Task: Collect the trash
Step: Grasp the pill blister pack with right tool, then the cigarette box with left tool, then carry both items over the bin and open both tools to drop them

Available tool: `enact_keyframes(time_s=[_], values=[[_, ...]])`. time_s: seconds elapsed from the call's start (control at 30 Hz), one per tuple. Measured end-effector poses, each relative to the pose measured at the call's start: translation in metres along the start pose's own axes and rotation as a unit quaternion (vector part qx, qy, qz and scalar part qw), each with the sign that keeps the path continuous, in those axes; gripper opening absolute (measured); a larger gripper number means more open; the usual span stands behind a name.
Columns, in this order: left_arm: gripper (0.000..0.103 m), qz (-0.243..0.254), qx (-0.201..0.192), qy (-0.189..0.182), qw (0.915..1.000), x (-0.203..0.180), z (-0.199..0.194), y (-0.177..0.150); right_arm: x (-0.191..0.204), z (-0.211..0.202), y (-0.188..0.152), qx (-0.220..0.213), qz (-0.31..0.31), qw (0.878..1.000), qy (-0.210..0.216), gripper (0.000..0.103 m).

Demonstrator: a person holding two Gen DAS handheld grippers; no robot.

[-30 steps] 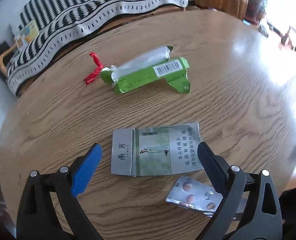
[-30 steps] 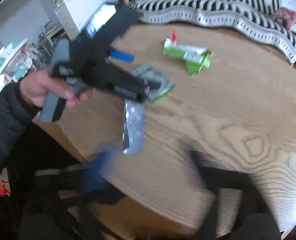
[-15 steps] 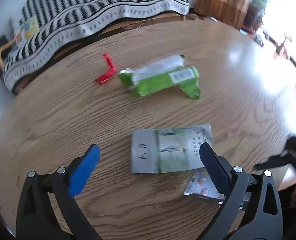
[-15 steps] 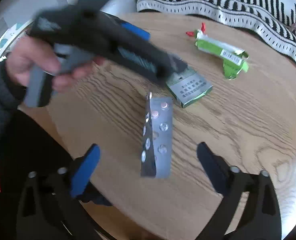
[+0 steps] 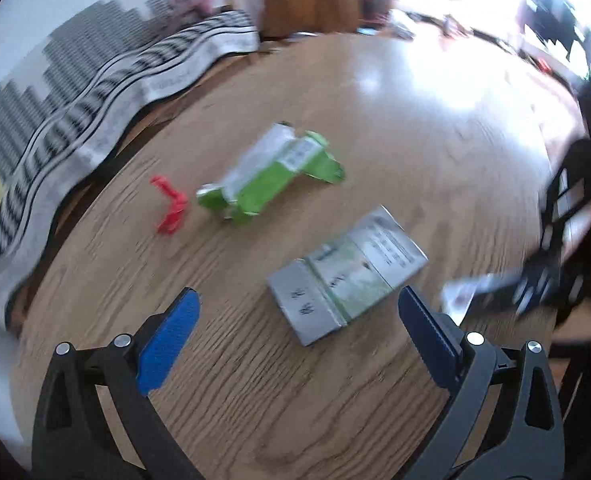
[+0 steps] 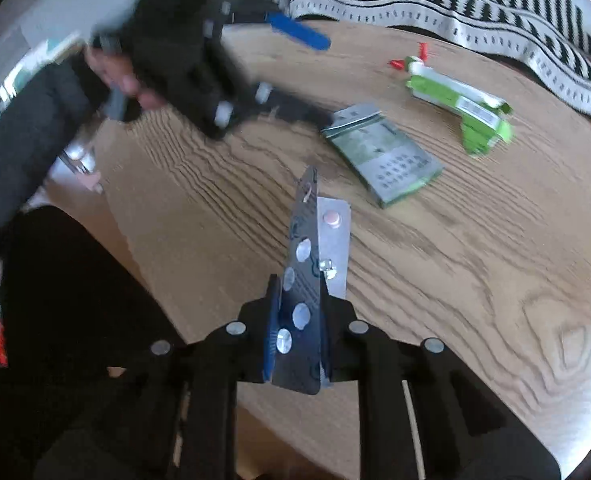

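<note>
A folded silver blister pack [image 6: 315, 240] stands on edge between my right gripper's [image 6: 298, 284] blue pads, which press on it as the jaws close. In the left wrist view the same pack [image 5: 461, 294] shows blurred at the right, near the table edge. My left gripper [image 5: 295, 296] is open above the table, with a flattened green-and-silver cigarette pack [image 5: 351, 268] lying just ahead between its fingers. Farther off lie a crumpled green wrapper [image 5: 263, 176] and a red scrap [image 5: 169, 208]. A hand [image 6: 123, 76] holds the left gripper [image 6: 329, 82] over the cigarette pack [image 6: 387, 156].
The round wooden table [image 6: 495, 260] has its near edge just under my right gripper. A black-and-white striped blanket [image 6: 455, 4] covers the seat behind the table. The green wrapper [image 6: 459, 100] lies near the far edge.
My right gripper went from wide open to shut on the blister pack. The left gripper rolled and drifted, so the cigarette pack now sits tilted in its view.
</note>
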State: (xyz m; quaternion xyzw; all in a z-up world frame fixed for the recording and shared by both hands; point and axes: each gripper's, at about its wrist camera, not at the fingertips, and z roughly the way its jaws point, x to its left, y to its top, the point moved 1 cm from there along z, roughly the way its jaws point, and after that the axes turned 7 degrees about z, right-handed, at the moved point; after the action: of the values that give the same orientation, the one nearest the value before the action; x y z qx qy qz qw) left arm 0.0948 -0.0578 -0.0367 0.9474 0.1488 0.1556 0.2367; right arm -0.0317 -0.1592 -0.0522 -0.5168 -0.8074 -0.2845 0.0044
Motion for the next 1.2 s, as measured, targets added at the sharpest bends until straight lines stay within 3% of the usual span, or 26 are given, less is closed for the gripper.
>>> enact_keyframes(time_s=[0.1,0.23,0.4,0.6,0.73,0.77,0.83,0.97,1.13,1.2], values=[[0.096,0.063,0.009,-0.039,0.9972,-0.025,0.016,0.004,-0.018,-0.020,-0.005,-0.009,0.027,1.000,0.012,0.017],[0.098,0.119,0.035,-0.037,0.9915,-0.041,0.044,0.014,-0.042,-0.036,-0.017,-0.018,0.055,0.998,-0.002,0.017],[0.098,0.049,0.021,-0.047,0.9975,-0.017,0.066,0.033,-0.059,-0.050,-0.038,-0.026,0.086,0.996,-0.013,0.017],[0.096,-0.035,0.022,-0.046,0.9981,-0.017,0.074,0.037,-0.082,-0.084,-0.058,-0.059,0.134,0.989,-0.020,0.017],[0.062,-0.060,0.014,-0.031,0.9976,-0.033,0.063,0.035,-0.102,-0.110,-0.066,-0.092,0.172,0.980,-0.028,0.017],[0.060,-0.061,0.015,-0.019,0.9978,-0.036,0.061,0.035,-0.106,-0.116,-0.069,-0.098,0.180,0.978,-0.032,0.017],[0.058,-0.063,0.020,0.012,0.9978,-0.045,0.059,0.038,-0.121,-0.136,-0.081,-0.118,0.205,0.971,-0.039,0.017],[0.057,-0.106,0.026,0.028,0.9936,-0.062,0.057,0.058,-0.158,-0.175,-0.111,-0.151,0.259,0.951,-0.078,0.017],[0.057,-0.110,-0.009,0.020,0.9937,-0.104,0.042,0.127,-0.220,-0.234,-0.179,-0.186,0.340,0.903,-0.184,0.017],[0.057,-0.097,-0.030,0.011,0.9948,-0.135,0.039,0.164,-0.245,-0.248,-0.211,-0.181,0.394,0.874,-0.218,0.017]])
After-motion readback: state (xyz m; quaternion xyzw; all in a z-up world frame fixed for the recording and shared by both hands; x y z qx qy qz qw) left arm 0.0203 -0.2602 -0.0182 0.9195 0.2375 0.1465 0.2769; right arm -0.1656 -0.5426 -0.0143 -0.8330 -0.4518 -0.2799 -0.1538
